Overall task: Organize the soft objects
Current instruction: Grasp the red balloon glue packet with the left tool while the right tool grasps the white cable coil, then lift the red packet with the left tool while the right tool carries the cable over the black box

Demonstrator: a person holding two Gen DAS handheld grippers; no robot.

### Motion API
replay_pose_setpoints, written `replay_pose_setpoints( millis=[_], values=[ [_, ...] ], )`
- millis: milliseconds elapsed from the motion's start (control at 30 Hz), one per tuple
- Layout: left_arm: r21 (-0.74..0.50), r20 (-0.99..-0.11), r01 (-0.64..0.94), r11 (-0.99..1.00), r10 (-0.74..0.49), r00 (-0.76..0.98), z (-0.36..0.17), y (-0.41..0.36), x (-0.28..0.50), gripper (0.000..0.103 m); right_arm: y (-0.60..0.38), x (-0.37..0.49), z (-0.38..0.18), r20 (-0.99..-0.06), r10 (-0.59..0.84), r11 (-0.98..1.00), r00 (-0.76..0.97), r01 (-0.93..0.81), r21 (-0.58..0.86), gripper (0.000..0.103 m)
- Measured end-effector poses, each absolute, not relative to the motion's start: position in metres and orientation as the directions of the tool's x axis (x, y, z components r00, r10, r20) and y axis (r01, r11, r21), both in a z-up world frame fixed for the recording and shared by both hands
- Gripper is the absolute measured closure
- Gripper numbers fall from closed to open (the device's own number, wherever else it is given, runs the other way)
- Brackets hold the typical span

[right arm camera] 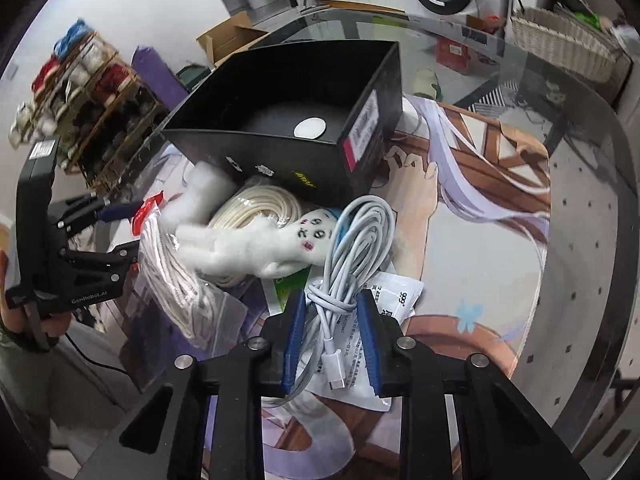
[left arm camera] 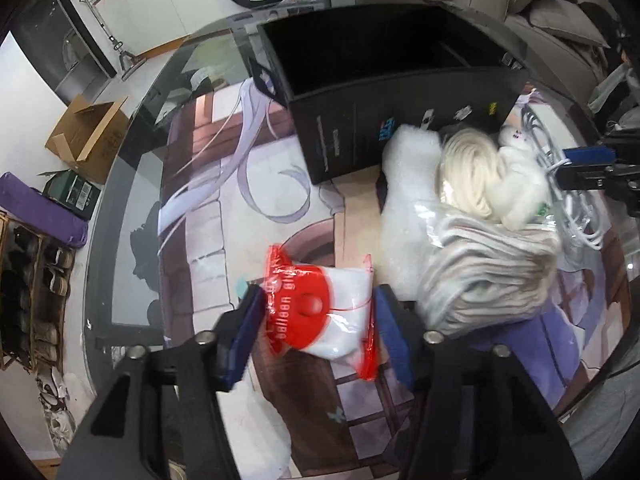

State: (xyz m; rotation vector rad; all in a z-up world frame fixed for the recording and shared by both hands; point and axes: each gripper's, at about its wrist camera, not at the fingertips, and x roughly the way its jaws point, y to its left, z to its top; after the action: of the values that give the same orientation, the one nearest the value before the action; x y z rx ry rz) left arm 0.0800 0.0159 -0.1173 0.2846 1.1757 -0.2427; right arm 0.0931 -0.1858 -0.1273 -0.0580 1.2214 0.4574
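In the left wrist view my left gripper [left arm camera: 320, 320] is shut on a red-and-white plastic bag [left arm camera: 320, 308], one blue pad against each side of it, just above the printed mat. In the right wrist view my right gripper [right arm camera: 332, 332] is shut on a coiled white cable [right arm camera: 352, 240], its plug end hanging between the pads. A white plush doll [right arm camera: 256, 244] lies on a cream rope coil [right arm camera: 264, 204], beside a bagged grey cloth [left arm camera: 488, 280] and white fluffy stuffing [left arm camera: 404, 184]. An open black box [right arm camera: 288, 92] stands behind the pile.
A white sachet [right arm camera: 400, 296] and a green packet [right arm camera: 290, 284] lie under the cable. The round glass table edge [left arm camera: 120, 184] curves along the left. On the floor are a cardboard box [left arm camera: 88, 136], a shoe rack [left arm camera: 32, 292] and a wicker basket [right arm camera: 560, 44].
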Motion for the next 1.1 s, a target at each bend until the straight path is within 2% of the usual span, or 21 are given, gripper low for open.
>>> replay_pose_setpoints(
  millis=[133,200,367,633,900,1100],
  values=[
    [0.079,-0.930,0.317,0.945,-0.044,0.365,-0.119,0.018,0.084,0.042,-0.178,0.092,-0.133,-0.922,0.291,0.906,0.255,-0.384,0.179,0.063],
    [0.077,-0.931,0.318,0.945,-0.046,0.362,-0.119,0.018,0.085,0.043,-0.177,0.093,-0.134,-0.920,0.294,0.903,0.259,-0.390,0.179,0.063],
    [0.109,-0.927,0.333,0.937,-0.026,0.375,-0.119,0.015,0.082,0.054,-0.169,0.090,-0.133,-0.924,0.289,0.894,0.249,-0.414,0.168,0.074],
    [0.064,-0.892,0.336,0.940,-0.097,0.441,-0.092,0.017,0.073,0.056,-0.166,0.082,-0.118,-0.907,0.263,0.898,0.328,-0.426,0.106,0.076],
    [0.098,-0.738,0.312,0.945,-0.141,0.660,-0.040,0.016,0.051,0.055,-0.154,0.061,-0.069,-0.784,0.280,0.884,0.554,-0.467,-0.015,0.076],
    [0.074,-0.593,0.301,0.951,-0.200,0.780,-0.002,0.022,0.030,0.055,-0.151,0.030,-0.028,-0.605,0.353,0.877,0.714,-0.478,-0.053,0.076]
  ],
)
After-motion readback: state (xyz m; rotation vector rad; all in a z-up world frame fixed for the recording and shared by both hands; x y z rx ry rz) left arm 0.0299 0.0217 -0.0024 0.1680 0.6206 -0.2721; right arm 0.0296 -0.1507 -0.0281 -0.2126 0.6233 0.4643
